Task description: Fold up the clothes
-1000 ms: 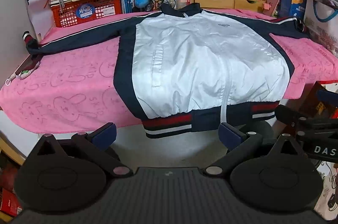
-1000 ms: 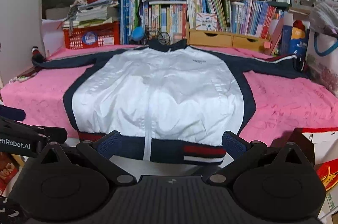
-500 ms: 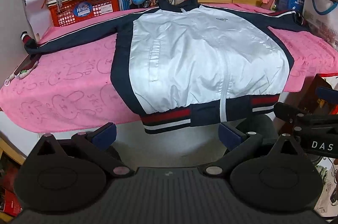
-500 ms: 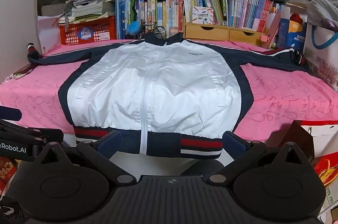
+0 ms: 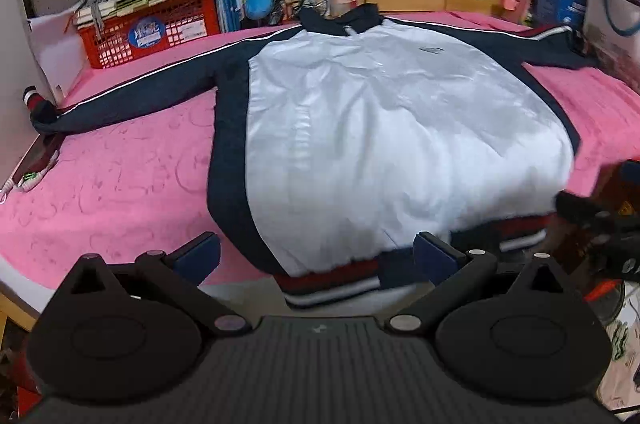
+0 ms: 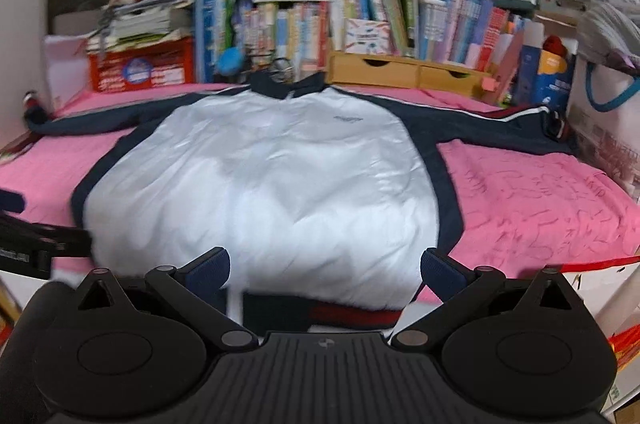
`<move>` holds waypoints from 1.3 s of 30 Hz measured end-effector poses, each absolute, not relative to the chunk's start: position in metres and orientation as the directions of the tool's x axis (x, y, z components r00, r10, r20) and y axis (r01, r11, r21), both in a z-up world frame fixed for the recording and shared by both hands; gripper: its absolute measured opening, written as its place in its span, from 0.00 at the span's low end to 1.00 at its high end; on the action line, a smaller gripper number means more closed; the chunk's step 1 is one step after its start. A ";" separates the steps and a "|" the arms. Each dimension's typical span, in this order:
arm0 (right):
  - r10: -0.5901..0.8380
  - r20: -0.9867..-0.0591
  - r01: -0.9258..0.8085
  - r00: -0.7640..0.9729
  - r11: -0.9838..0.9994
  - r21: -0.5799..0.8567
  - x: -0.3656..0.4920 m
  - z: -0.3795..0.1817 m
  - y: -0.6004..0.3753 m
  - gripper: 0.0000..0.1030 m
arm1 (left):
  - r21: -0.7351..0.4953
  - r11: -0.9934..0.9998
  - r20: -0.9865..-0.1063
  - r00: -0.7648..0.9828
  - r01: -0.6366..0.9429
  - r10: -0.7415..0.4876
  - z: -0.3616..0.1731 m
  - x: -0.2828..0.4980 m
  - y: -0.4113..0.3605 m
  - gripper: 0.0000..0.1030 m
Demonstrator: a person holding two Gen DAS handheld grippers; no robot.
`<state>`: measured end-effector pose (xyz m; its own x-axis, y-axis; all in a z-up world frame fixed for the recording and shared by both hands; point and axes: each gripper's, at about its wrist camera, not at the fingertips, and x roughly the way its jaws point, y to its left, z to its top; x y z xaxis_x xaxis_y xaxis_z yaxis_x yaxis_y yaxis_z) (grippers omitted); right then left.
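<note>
Both claws — the left gripper (image 5: 316, 252) and the right gripper (image 6: 325, 268) — gaped wide, holding nothing, at the striped hem of the jacket (image 5: 384, 127), which lay face-up on the pink blanket (image 5: 120, 179), hem overhanging its near edge, collar toward the books (image 6: 280, 23), sleeves outspread sideways.

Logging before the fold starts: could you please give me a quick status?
Left gripper and right gripper open, empty, near hem. Jacket flat, unfolded, sleeves spread on pink blanket. Nothing on it.
</note>
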<state>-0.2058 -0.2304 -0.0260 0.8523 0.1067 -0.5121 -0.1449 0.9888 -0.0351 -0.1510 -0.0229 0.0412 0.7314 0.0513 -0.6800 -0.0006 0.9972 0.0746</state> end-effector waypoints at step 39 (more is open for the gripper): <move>-0.502 -0.440 0.433 0.745 0.865 -0.254 0.243 -0.074 -0.542 0.65 | -0.007 1.000 -0.652 0.758 -0.021 0.011 -0.016 0.104 -0.033 1.00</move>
